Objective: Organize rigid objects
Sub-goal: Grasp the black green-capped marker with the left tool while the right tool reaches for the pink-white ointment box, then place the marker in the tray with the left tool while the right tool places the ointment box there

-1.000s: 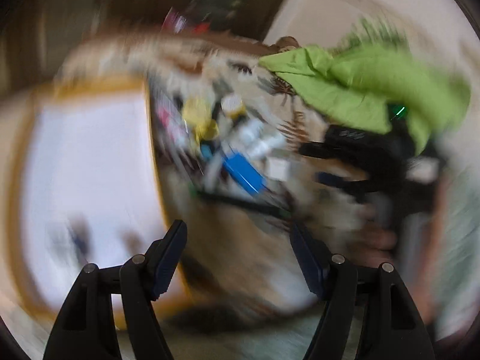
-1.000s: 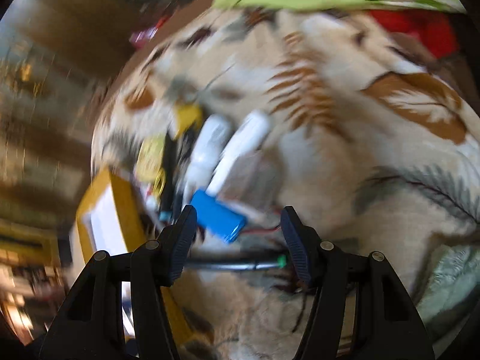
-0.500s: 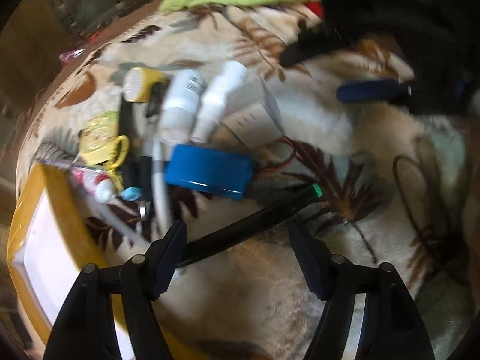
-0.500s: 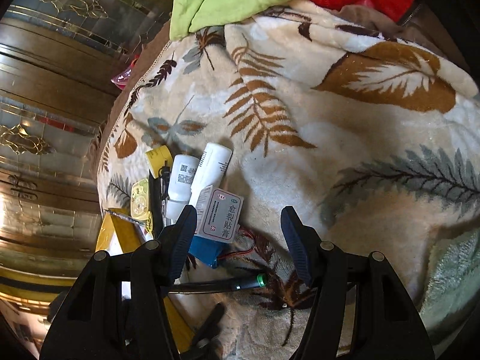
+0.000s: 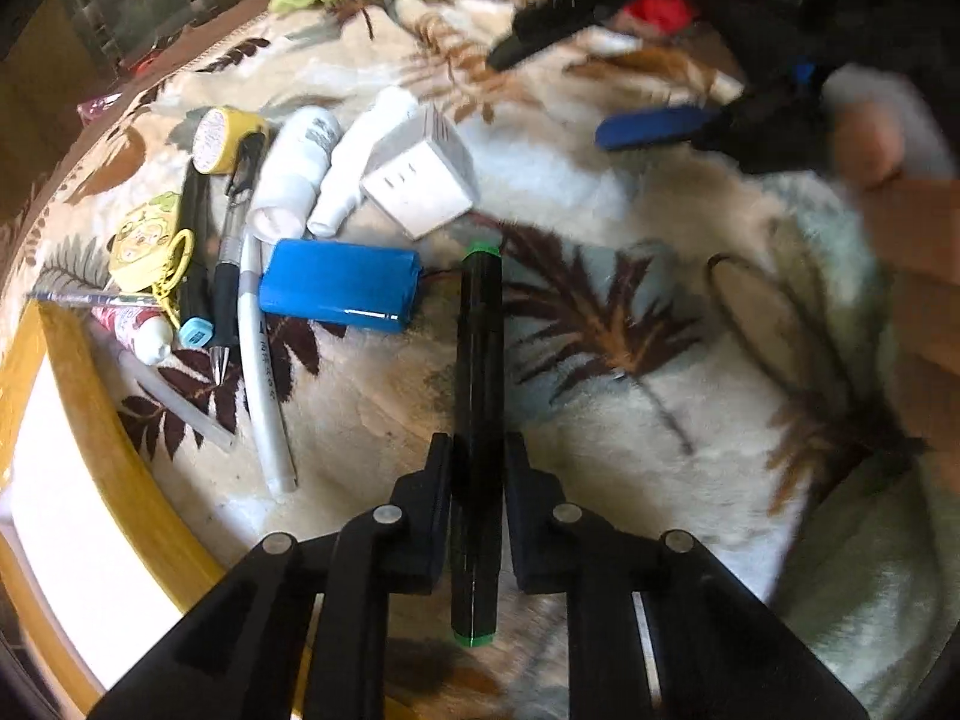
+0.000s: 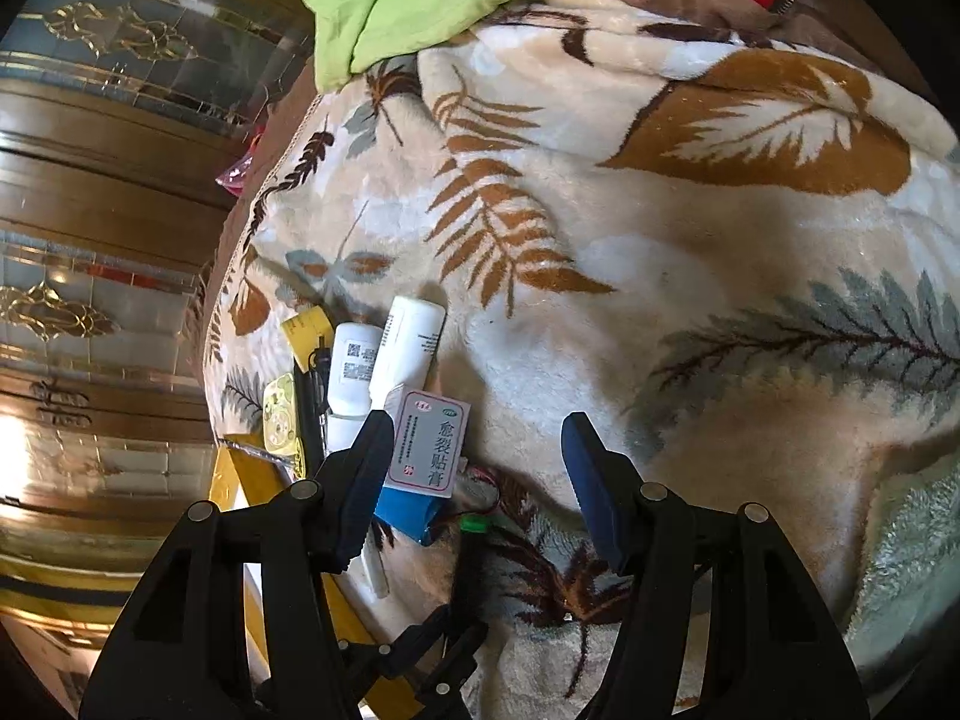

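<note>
Two fisheye views, each from a camera mounted on a hand-held gripper and looking forward along its two fingers.

The left wrist view looks steeply down and close onto a leaf-patterned blanket [image 5: 600, 420], with its own black fingers [image 5: 432, 516] rising from the bottom edge.

The right wrist view sits higher and tilts less steeply, taking in more of the blanket [image 6: 600, 210] and a panelled wooden wall [image 6: 108, 210] at left.

Both views share the same cluster of small things: a blue battery pack [image 5: 339, 285] [image 6: 414, 519], a white box [image 5: 420, 180] [image 6: 429, 447] and a green-tipped black marker [image 5: 477, 372] [image 6: 471, 558].

The right view also catches the left gripper [image 6: 444, 642] near its bottom edge.
</note>
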The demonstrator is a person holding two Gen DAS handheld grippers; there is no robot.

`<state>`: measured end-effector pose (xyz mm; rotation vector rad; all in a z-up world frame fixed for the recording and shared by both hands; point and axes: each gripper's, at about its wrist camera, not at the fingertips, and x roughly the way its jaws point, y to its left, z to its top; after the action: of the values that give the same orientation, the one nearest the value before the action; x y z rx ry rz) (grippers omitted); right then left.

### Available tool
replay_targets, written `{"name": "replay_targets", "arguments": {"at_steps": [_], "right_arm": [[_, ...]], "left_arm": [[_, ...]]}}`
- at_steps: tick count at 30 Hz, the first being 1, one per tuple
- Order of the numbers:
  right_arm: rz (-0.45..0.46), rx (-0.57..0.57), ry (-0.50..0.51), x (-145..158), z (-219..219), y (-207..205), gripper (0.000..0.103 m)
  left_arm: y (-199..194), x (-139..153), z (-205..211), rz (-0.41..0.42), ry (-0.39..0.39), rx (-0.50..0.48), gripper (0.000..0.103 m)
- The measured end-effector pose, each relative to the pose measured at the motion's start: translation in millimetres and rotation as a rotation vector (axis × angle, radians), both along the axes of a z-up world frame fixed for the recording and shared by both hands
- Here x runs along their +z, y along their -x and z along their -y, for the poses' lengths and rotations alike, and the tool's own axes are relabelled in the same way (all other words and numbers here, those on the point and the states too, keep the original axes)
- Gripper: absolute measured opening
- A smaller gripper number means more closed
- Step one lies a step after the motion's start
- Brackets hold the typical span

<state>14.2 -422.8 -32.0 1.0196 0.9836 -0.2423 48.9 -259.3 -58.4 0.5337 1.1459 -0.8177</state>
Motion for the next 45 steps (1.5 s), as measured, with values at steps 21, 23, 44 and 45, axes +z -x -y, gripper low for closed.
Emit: {"name": "replay_targets", "arguments": {"at_steps": [21, 23, 44, 45], "right_arm": [[-0.054, 0.13, -0.073, -27.4, -26.2, -45.5, 0.059], [-0.059, 0.137, -0.105, -34.3, -25.4, -48.4, 0.058], [0.196, 0.529, 0.235, 77.1, -167.2, -29.6, 0.038], [0.191, 0.578, 0.27, 79.7, -186.6, -30.4, 0.038]], "left_arm": [[44.6, 76.9, -223.9, -0.042, 0.631, 0.696, 0.015], [39.6, 75.4, -239.1, -0.041, 0.649, 0.746, 0.015], [5.8, 40.9, -319.8, 0.014, 0.573, 1.094, 0.015], [4.3, 39.6, -321.2, 0.012, 0.568, 1.098, 0.015]]}}
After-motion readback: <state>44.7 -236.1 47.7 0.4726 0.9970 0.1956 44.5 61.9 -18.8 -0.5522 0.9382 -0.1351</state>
